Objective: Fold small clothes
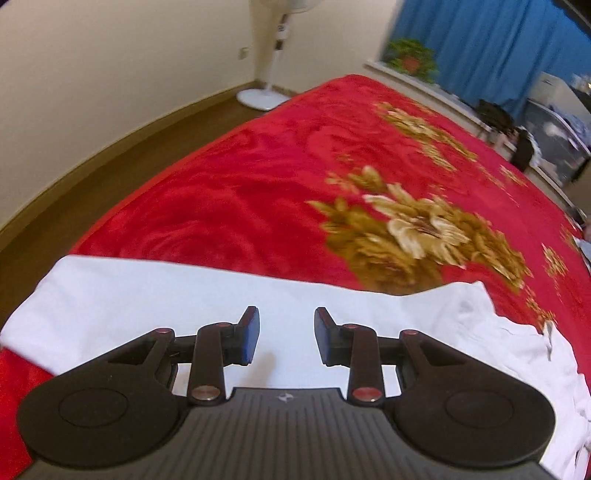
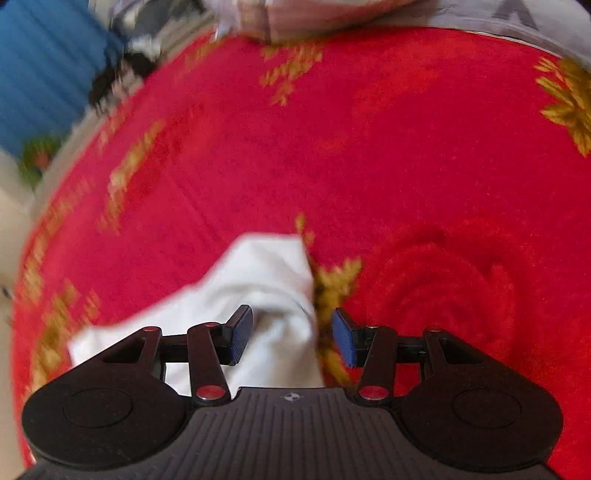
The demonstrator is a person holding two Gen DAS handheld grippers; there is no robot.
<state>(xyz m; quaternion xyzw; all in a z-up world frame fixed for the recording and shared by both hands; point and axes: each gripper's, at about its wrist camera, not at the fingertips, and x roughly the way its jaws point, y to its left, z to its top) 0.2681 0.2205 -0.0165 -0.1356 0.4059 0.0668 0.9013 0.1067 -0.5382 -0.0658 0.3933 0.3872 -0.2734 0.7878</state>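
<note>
Left wrist view gives the room: white garment [image 1: 177, 295] spread on a red blanket [image 1: 258, 177] with gold flower print, pedestal fan [image 1: 264, 74] in the corner by the cream wall, blue curtain [image 1: 491, 44] and a potted plant [image 1: 410, 61] on the sill, brown floor [image 1: 92, 147] along the bed edge. Right wrist view shows none of the fan or floor — mostly red blanket [image 2: 369, 155], a blurred strip of curtain [image 2: 44, 66] top left, and a heap of pale bedding or clothes [image 2: 332, 14] at the far edge that the left view misses. Left gripper [image 1: 286, 338] sits over the flat, smooth part of the garment, jaws apart, nothing pinched between the blue pads. Right gripper [image 2: 291, 338] also released — jaws spread wider, the garment's edge [image 2: 266, 288] lies between them but the pads aren't pressing it. Garment itself: plain white, long straight edge on the left side, laid flat there; toward the right end it bunches into folds and creases, with a squared corner pointing away from the right gripper. Both views are motion-blurred, the right one more.
</note>
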